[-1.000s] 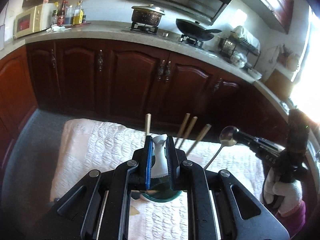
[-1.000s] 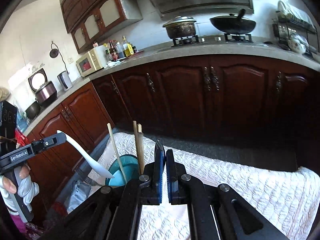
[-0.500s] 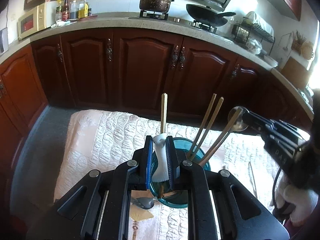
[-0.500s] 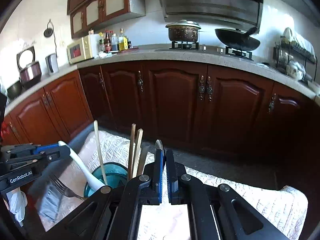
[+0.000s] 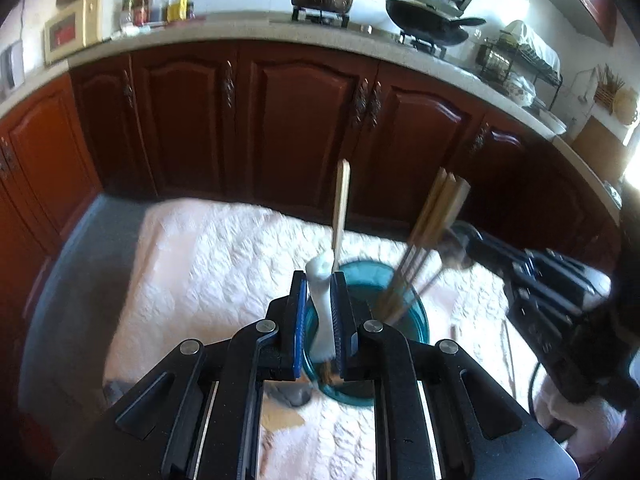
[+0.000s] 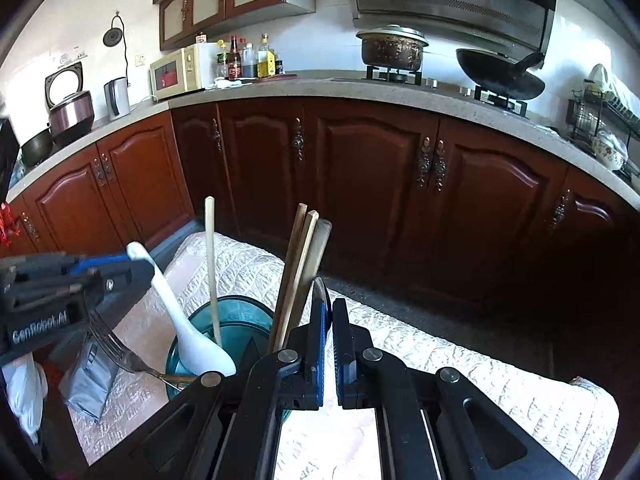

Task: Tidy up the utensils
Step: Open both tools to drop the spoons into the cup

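Our left tool [image 5: 320, 282] is clamped on the white spoon [image 5: 322, 312], whose bowl sits in the teal cup [image 5: 416, 320] toward the quilted worktop's [image 5: 200, 260] near edge, and our right tool [image 6: 328, 308] pinches a metal spoon [image 6: 323, 288] (mostly hidden), so next, we judge, comes letting go.

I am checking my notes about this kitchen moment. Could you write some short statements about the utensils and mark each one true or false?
1. The left claw holds the white spoon by its handle. True.
2. The teal holder has nothing in it. False: wooden chopsticks stand in it, and the white spoon's bowl is inside.
3. The fork stands upright in the holder. False: it lies on the quilted cloth beside the holder.
4. The pot on the stove has its lid on. True.
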`<state>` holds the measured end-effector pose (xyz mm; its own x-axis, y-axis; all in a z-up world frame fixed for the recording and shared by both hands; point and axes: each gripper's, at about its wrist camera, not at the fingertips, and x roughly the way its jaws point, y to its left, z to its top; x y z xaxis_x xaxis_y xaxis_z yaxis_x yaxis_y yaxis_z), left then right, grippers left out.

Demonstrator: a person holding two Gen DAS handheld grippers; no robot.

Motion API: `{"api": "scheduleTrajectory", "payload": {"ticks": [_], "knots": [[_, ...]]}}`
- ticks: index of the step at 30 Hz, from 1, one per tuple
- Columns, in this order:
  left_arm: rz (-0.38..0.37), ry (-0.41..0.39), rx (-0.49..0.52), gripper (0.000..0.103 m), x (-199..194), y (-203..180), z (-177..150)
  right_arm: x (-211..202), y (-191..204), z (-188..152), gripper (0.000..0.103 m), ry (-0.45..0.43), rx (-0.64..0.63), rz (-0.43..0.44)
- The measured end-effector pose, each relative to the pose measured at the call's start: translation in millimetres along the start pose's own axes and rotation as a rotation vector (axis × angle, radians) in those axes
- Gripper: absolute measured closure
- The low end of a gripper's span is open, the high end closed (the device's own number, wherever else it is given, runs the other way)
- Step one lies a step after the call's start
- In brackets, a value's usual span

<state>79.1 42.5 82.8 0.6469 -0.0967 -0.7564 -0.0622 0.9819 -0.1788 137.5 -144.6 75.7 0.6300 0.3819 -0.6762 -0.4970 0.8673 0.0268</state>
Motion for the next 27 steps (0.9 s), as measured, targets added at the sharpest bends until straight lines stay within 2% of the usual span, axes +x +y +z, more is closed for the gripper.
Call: {"api": "scheduleTrajectory", "payload": {"ticks": [3, 6, 11, 17, 24, 27], "knots": [[0.027, 0.005, -0.038, 0.093, 0, 10, -3, 1, 0, 1, 0.100, -0.002, 0.004, 0.010], [0.034, 0.025, -0.132, 0.099, 7, 23, -1, 1, -3, 0, 0.100, -0.005, 0.016, 0.021], [0.021, 0.026, -0.088, 0.100, 13, 0, -1, 4, -6, -2, 0.100, -0.003, 0.027, 0.029], [0.050, 0.048, -0.051, 0.100, 28, -10, -5, 8, -5, -6, 0.100, 0.013, 0.026, 0.038], [0.001, 0.054, -0.101, 0.099, 23, -1, -2, 23, 8, -12, 0.098, 0.069, 0.003, 0.094], [-0.005, 0.047, -0.105, 0.090, 17, 0, -1, 25, 11, -14, 0.097, 0.089, -0.008, 0.118]]}}
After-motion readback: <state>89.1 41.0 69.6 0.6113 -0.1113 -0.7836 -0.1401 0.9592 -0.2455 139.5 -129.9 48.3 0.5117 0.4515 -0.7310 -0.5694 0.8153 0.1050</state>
